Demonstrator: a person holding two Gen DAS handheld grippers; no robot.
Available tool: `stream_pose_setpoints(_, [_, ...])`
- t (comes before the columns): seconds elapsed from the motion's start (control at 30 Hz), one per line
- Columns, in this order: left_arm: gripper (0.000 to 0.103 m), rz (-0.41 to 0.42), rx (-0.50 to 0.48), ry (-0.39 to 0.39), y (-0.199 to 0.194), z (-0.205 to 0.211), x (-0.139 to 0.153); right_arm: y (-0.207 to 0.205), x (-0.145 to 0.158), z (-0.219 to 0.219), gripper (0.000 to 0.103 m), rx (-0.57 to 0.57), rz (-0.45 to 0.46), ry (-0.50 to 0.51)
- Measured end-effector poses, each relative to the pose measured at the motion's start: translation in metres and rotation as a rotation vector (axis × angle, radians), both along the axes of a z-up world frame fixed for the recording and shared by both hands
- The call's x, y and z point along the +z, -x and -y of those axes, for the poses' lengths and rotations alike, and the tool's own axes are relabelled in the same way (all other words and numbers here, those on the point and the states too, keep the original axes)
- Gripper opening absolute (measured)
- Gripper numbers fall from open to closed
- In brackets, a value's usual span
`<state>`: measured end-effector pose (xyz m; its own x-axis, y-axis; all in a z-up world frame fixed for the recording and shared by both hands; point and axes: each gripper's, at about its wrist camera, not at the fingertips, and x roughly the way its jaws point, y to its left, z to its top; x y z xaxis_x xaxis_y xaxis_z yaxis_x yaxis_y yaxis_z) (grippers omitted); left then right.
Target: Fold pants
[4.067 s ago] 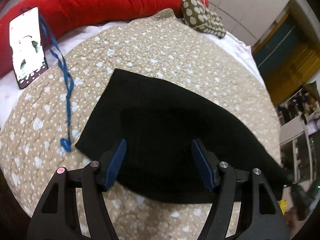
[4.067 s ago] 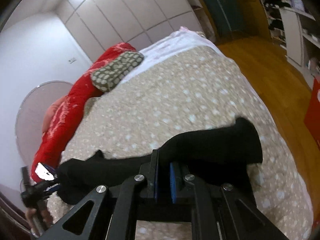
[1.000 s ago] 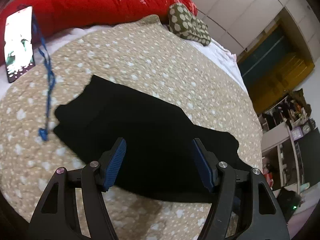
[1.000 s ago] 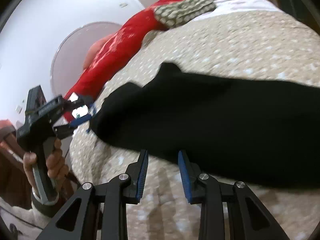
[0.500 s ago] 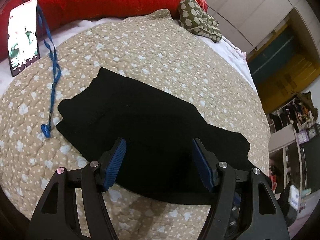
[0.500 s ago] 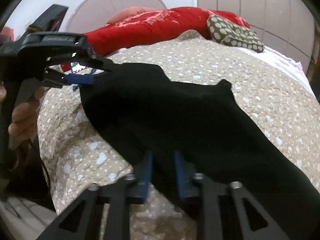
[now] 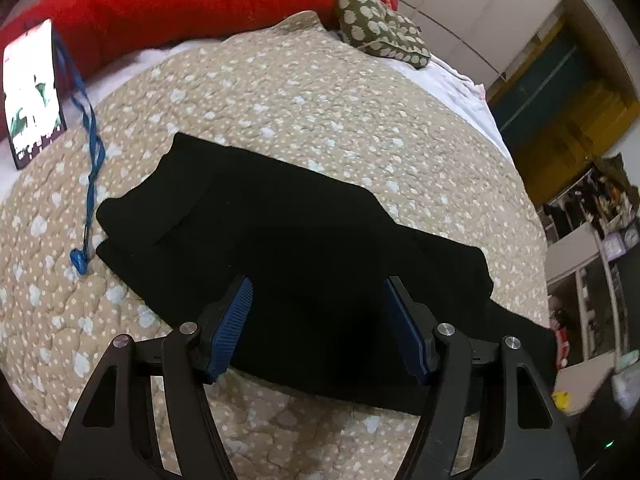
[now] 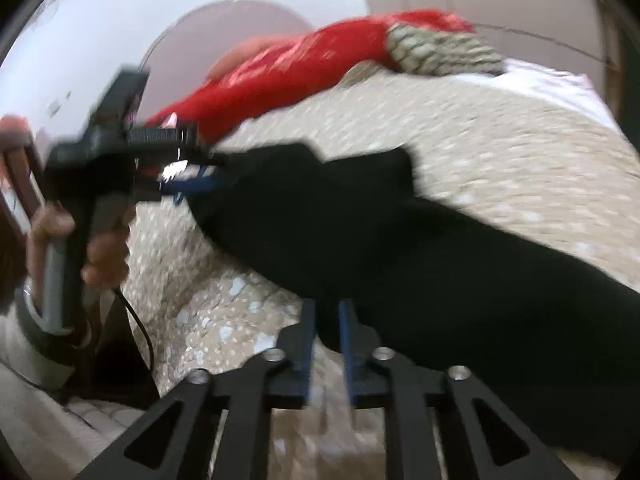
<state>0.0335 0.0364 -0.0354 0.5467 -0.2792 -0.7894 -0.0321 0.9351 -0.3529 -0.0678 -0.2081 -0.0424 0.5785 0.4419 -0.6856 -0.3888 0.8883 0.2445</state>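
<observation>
With one end of the black pants (image 7: 304, 256) now folded over on the bed (image 7: 304, 92), my right hand-held gripper (image 8: 326, 344) is opening off the near edge while my left hand-held gripper (image 7: 320, 320) hovers released, so another fold likely follows.

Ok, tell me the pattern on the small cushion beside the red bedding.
Olive green with pale, whitish spots; the cushion shows best in the left wrist view.

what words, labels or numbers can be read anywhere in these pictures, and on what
None can be read.
Lit screen of the black phone on the bed: only shapes and small icons, too small to read.
Small purple items on the white shelf: too small and blurred.
Black handheld left gripper: blurred, any marking unreadable.
</observation>
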Motion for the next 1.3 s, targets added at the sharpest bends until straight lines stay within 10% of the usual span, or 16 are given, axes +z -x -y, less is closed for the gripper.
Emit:
stream_pose_setpoints(0.3, [0.067,-0.027,-0.028,0.003,-0.001,0.016,-0.006,0.027,0.011,0.169,0.036,-0.659,0.044,0.192])
stream_pose_setpoints(0.43, [0.067,-0.029,-0.013,-0.009,-0.001,0.014,-0.004,0.003,-0.012,0.18,0.032,-0.638,-0.028,0.184])
stream_pose_setpoints(0.5, [0.067,-0.029,-0.01,-0.022,-0.002,0.015,-0.003,0.001,-0.015,0.18,0.008,-0.623,-0.028,0.091])
stream_pose_setpoints(1.0, [0.067,0.02,-0.025,-0.143,0.001,0.026,-0.009,0.011,0.007,0.168,0.017,-0.759,-0.001,0.375])
stream_pose_setpoints(1.3, [0.067,0.043,0.086,-0.175,-0.007,-0.008,-0.004,-0.05,0.034,0.065,0.032,-0.33,0.04,-0.108])
